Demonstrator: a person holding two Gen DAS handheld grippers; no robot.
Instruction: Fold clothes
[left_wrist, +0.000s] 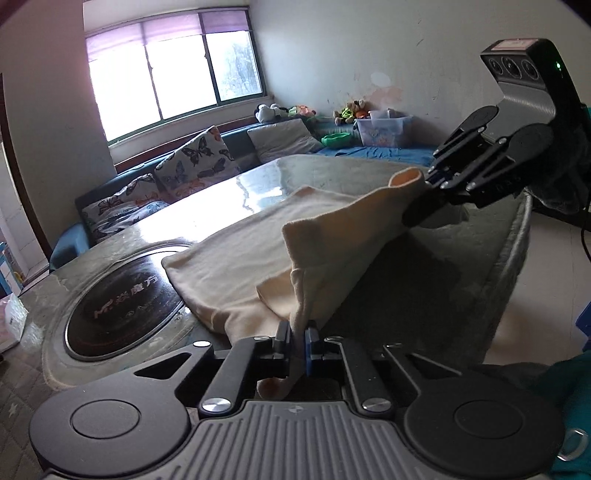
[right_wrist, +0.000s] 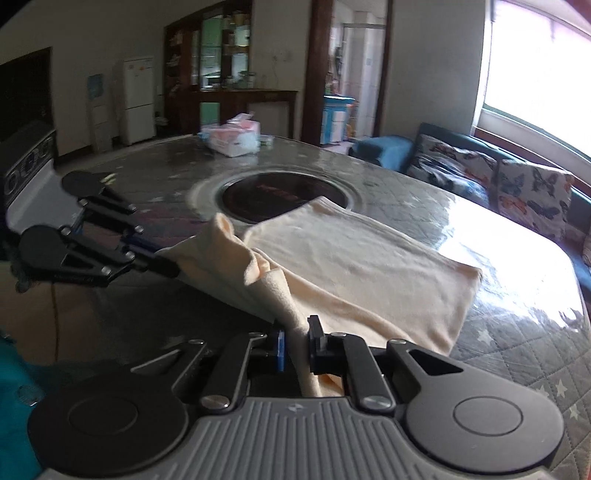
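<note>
A cream garment (left_wrist: 236, 258) lies partly folded on the round table (left_wrist: 229, 199), its near edge lifted off the top. My left gripper (left_wrist: 299, 341) is shut on one near corner of it, with fabric bunched between the pads. My right gripper (left_wrist: 419, 206) pinches the other raised corner at the upper right of the left wrist view. In the right wrist view the cream garment (right_wrist: 351, 258) runs from my right gripper (right_wrist: 297, 341), shut on a fold, over to my left gripper (right_wrist: 168, 264) at the left, which holds the peaked corner.
A dark round hob (left_wrist: 122, 295) is set into the middle of the table, partly under the garment. A tissue pack (right_wrist: 236, 138) lies at the table's far side. A sofa with butterfly cushions (left_wrist: 195, 158) lines the window wall. Teal fabric (left_wrist: 569, 384) shows at the lower right.
</note>
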